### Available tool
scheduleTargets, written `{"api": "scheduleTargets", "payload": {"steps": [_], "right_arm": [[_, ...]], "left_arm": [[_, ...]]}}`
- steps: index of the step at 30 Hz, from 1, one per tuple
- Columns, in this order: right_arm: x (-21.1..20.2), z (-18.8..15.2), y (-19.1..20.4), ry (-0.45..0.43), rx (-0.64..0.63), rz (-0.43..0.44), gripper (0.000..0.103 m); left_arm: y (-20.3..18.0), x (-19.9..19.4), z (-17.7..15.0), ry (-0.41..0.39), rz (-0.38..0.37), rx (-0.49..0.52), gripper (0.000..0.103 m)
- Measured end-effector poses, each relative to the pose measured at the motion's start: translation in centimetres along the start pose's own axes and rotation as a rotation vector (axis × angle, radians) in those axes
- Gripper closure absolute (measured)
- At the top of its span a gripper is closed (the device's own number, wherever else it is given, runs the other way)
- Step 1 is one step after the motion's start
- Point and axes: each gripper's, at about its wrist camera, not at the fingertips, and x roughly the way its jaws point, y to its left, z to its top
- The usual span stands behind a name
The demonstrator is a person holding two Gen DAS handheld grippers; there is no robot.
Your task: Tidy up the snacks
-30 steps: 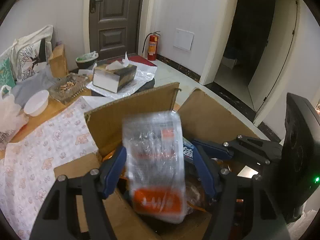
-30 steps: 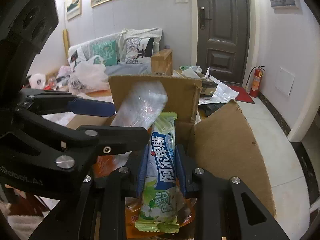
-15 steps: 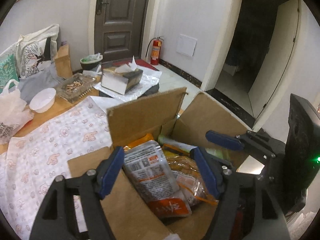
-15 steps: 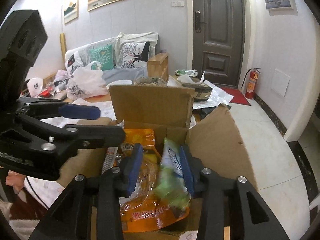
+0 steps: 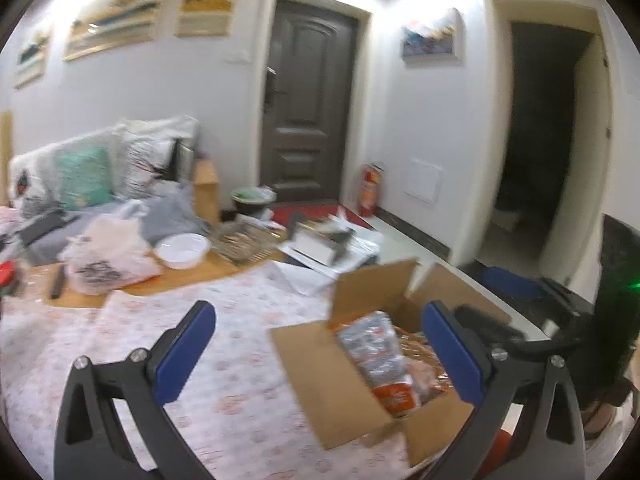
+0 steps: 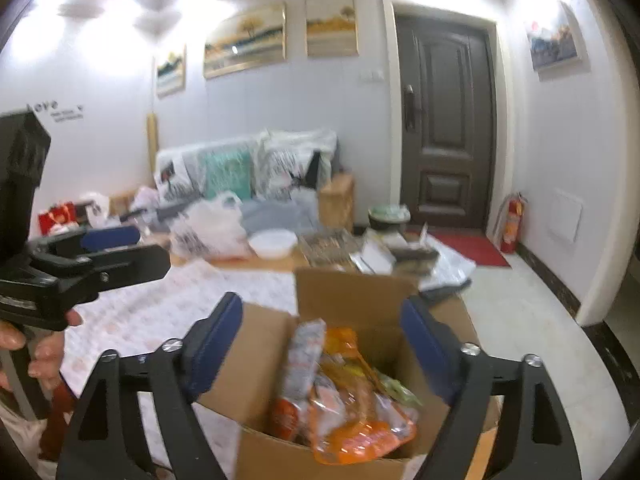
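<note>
Left gripper [image 5: 320, 344]: spread wide, blue pads [image 5: 184, 350] gripping nothing, hovering above the patterned tablecloth [image 5: 224, 320] just left of the cardboard box [image 5: 320, 376]. Right gripper [image 6: 322, 340]: likewise spread and empty-handed, poised directly over the box's open top, flaps [image 6: 352, 294] folded outward. Inside, packed upright: a clear snack bag with an orange bottom [image 6: 298, 372], an orange-printed packet [image 6: 352, 400] beside it, and a greenish wrapper [image 6: 400, 390] against the right wall, possibly the wafer bar, though blurred. Further back on the wooden table [image 5: 192, 272]: white bowl [image 5: 182, 250], plastic shopping bag [image 5: 106, 262], mesh tray [image 5: 240, 242], tissue box [image 5: 320, 240]. By the dark door [image 6: 444, 120], a red fire extinguisher [image 6: 510, 224].
</note>
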Motion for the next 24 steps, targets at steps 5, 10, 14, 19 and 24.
{"api": "scheduleTargets", "payload": {"steps": [5, 10, 14, 19, 24], "right_arm": [[-1.6, -0.3, 1.9, -0.103, -0.019, 0.037, 0.000], [-1.3, -2.0, 3.1, -0.101, -0.034, 0.085, 0.000], [-0.7, -3.0, 3.1, -0.073, 0.002, 0.102, 0.000], [-0.4, -3.3, 3.1, -0.067, 0.009, 0.097, 0.000], [-0.6, -3.3, 2.9, -0.071, 0.013, 0.099, 0.000]], "left_arm": [[1.7, -2.3, -1.5, -0.053, 0.121, -0.042, 0.001], [3.2, -1.9, -3.8, -0.040, 0.202, -0.072, 0.001], [3.5, -1.3, -4.7, -0.021, 0.211, -0.070, 0.001], [3.5, -1.0, -5.0, -0.023, 0.217, -0.062, 0.001], [3.3, -0.9, -5.0, -0.020, 0.217, -0.057, 0.001]]}}
